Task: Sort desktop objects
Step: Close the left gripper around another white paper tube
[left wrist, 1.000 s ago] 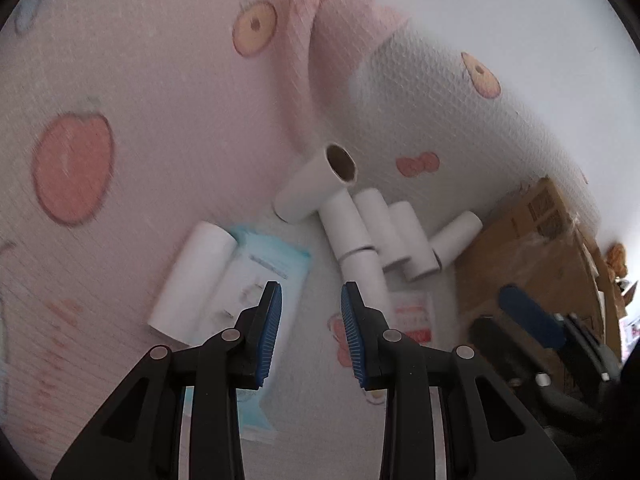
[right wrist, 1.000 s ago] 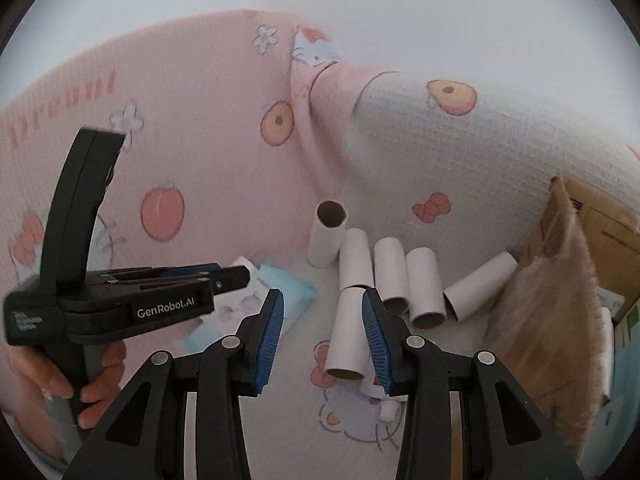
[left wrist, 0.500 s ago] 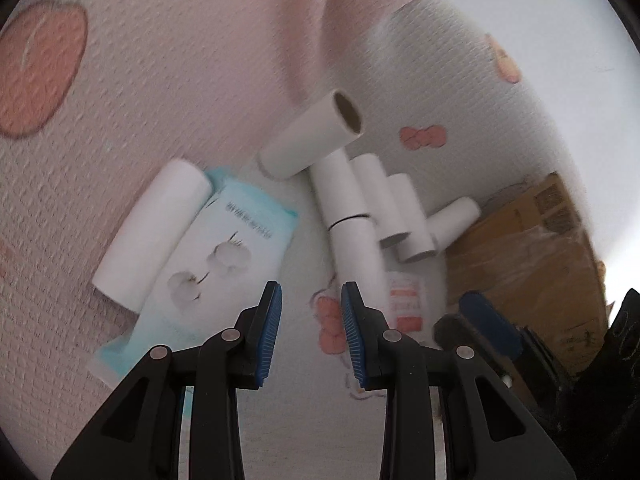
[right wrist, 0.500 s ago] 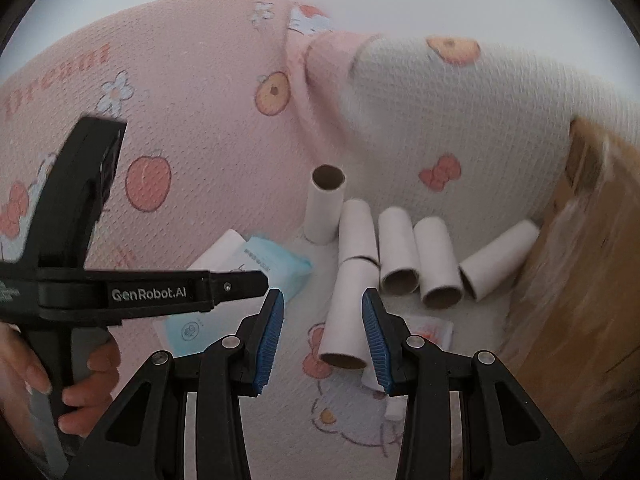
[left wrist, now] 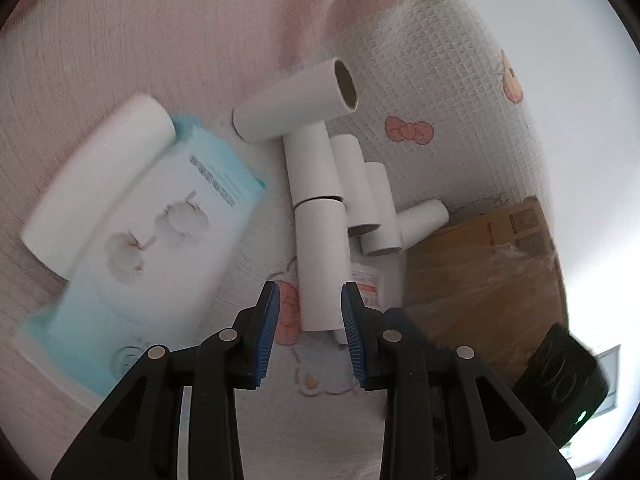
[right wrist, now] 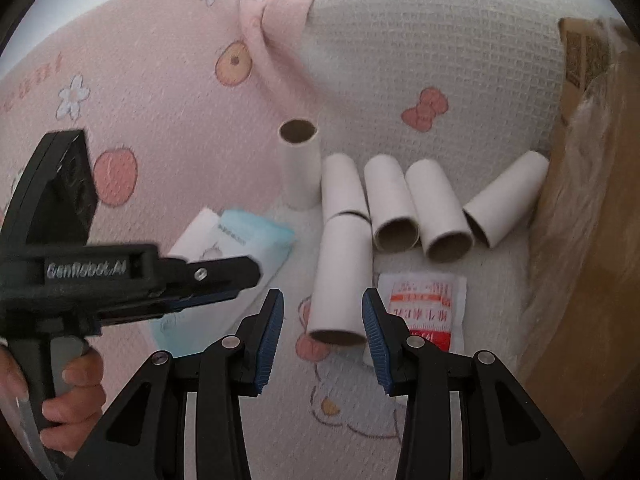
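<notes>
Cardboard tubes lie in a loose row on the printed blanket (right wrist: 160,128), one standing at twelve o'clock. At nine o'clock, the left gripper (right wrist: 224,284) is spread and empty over the tissue pack (right wrist: 256,236). Centrally, the right gripper (right wrist: 323,312) is spread, empty, straddling the nearest tube (right wrist: 344,276) untouched (lower squarely before closing). At three o'clock, the box (right wrist: 580,240).

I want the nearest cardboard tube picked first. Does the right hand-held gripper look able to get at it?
Probably yes. The nearest cardboard tube lies straight ahead of the right hand-held gripper, whose open jaws frame its near end. Only the sachet lies beside it.
</notes>
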